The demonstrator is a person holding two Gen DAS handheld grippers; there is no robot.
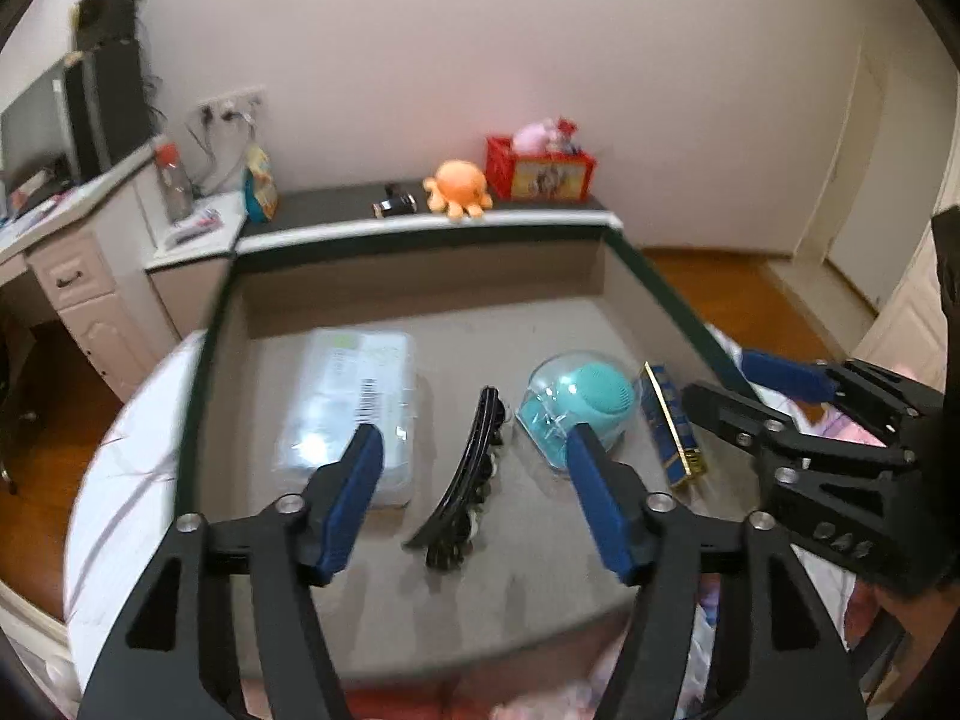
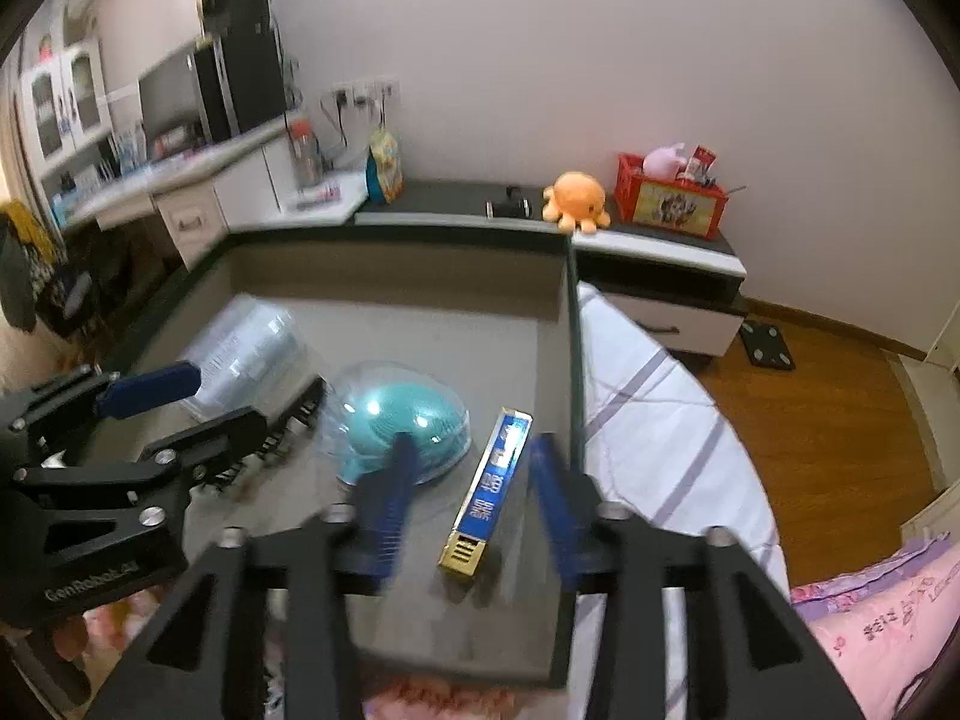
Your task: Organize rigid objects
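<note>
Black hair clip (image 1: 465, 474) lying lengthwise away from us, between our left hand-held gripper's (image 1: 474, 468) wide, empty jaws, blue-gold box (image 2: 489, 489) likewise under right hand-held gripper (image 2: 471, 480), open.

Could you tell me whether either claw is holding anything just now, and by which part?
Nothing is held. The left claw stands open above the hair clip, and the right claw open above the blue box.

in the tray (image 1: 606, 267), left to right: case (image 1: 348, 414), hair clip (image 1: 465, 468), dome (image 1: 570, 405), box (image 1: 672, 426).
</note>
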